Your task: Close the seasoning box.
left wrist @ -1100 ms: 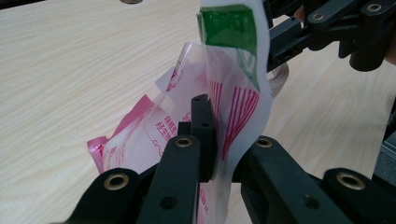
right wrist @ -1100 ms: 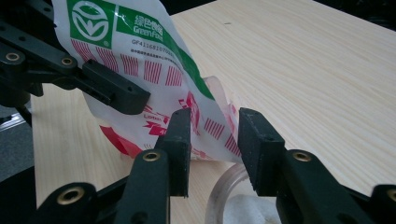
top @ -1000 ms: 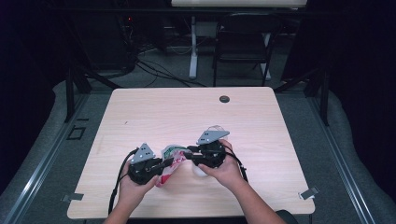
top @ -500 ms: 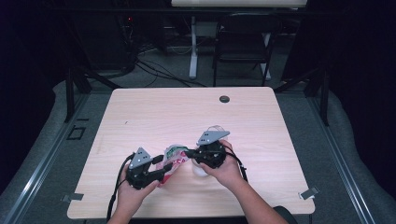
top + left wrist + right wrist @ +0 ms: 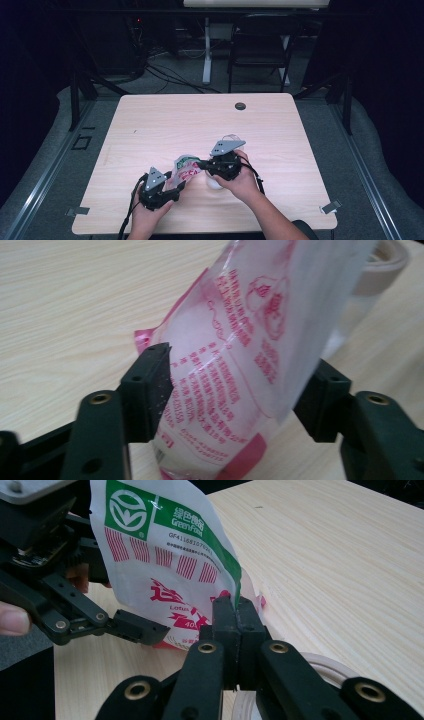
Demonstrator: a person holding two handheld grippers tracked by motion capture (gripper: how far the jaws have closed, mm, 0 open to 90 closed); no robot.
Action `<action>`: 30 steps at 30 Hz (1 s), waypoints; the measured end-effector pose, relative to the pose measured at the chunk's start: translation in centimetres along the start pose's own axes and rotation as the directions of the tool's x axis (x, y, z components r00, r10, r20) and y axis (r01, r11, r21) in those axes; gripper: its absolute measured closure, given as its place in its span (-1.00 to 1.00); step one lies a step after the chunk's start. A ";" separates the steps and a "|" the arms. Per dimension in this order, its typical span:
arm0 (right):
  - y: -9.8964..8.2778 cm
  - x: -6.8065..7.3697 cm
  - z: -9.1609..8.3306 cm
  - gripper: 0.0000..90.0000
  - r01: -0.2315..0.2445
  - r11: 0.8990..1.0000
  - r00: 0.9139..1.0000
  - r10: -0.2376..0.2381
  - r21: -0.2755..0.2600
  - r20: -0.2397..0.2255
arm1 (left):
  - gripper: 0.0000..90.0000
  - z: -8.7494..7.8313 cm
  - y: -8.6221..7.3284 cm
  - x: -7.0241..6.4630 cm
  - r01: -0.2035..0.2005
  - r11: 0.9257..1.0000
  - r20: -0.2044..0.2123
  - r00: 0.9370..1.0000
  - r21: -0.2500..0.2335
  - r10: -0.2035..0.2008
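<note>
A clear plastic bag [image 5: 185,168] printed in red and green hangs tilted between my two grippers near the table's front edge. My right gripper [image 5: 201,163] is shut on the bag's edge [image 5: 165,555], its jaws [image 5: 234,615] pressed flat together on the film. My left gripper [image 5: 178,186] has just been opening. Its jaws [image 5: 235,390] now stand wide on either side of the bag's lower end [image 5: 240,365] without squeezing it. One finger [image 5: 140,627] of the left gripper shows beside the bag in the right gripper view.
A pale round container [image 5: 214,182] stands on the wooden table [image 5: 150,125] under my right hand; its rim [image 5: 320,670] shows just behind the right jaws. A black grommet [image 5: 240,106] sits at the table's far edge. A chair [image 5: 260,45] stands beyond it.
The left gripper's jaws have spread apart and let go of the bag, and that hand has sunk a little toward the table. The right gripper has closed on the bag's edge and stayed put.
</note>
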State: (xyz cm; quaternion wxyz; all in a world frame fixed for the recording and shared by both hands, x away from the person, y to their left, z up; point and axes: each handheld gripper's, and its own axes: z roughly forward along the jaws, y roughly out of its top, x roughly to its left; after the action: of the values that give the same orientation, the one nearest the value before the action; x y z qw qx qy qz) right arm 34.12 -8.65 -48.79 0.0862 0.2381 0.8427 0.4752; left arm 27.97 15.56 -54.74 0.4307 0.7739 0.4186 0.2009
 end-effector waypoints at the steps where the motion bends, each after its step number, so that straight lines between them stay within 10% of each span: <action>1: 0.0 0.0 0.0 1.00 0.000 1.000 1.000 0.000 -0.002 0.000 | -0.21 0.1 -0.2 0.0 0.001 1.000 -0.022 1.000 -0.006 -0.001; 30: 0.0 0.2 0.0 1.00 0.008 1.000 1.000 -0.008 0.001 -0.005 | -0.46 3.3 -1.7 1.3 0.100 0.990 -0.015 0.995 0.095 -0.099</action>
State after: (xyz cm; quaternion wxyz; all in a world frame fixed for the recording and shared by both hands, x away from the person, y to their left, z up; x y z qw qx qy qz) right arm 33.94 -8.53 -48.79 0.0859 0.2334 0.8442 0.4749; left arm 30.12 15.49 -58.05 0.4005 0.7708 0.4679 0.1630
